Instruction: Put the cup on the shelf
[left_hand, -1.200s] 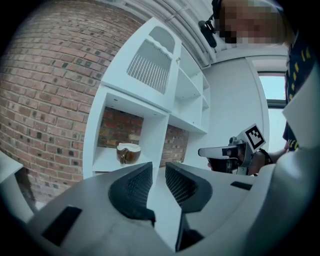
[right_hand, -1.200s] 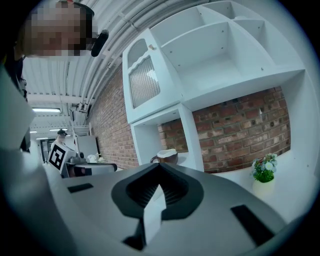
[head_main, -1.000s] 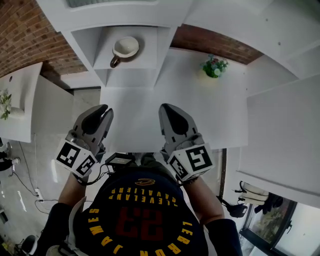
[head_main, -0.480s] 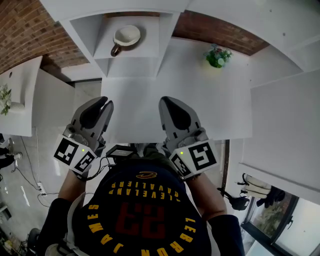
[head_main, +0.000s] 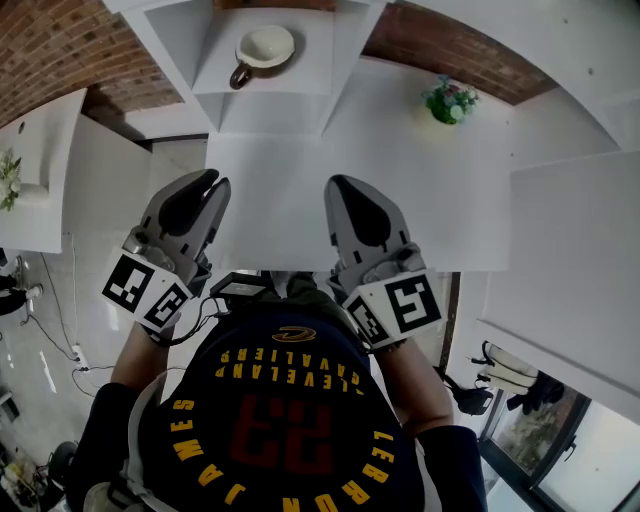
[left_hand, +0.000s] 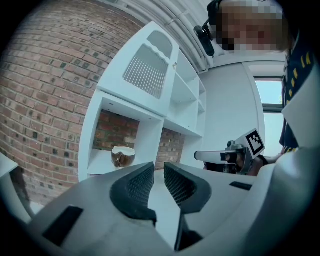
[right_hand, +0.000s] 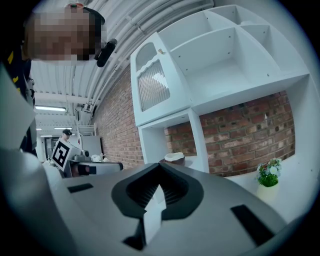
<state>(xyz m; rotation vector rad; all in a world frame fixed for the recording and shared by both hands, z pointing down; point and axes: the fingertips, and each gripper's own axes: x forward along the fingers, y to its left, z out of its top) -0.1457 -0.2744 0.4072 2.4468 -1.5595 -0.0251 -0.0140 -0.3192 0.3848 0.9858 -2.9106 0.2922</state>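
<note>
Standing upright in the low open compartment of the white shelf (head_main: 225, 85), the cup (head_main: 265, 48) is cream inside and brown outside, with its handle turned toward the left of the head view. The shelf sits at the far edge of the white bench (head_main: 300, 200), against a brick wall.

Left gripper (head_main: 208, 182): held over the near part of the bench, pointing toward the shelf. Its jaws stand a narrow gap apart with nothing between them. In its own view the cup (left_hand: 123, 155) shows above and left of the jaw tips, well apart from them.

Right gripper (head_main: 342, 188): level with the left one and also over the bench. Its jaw tips meet and grasp nothing. The cup (right_hand: 174, 158) shows just above the tips in that view, well beyond them.

A small potted plant (head_main: 449, 102) stands on the bench to the right of the shelf.
</note>
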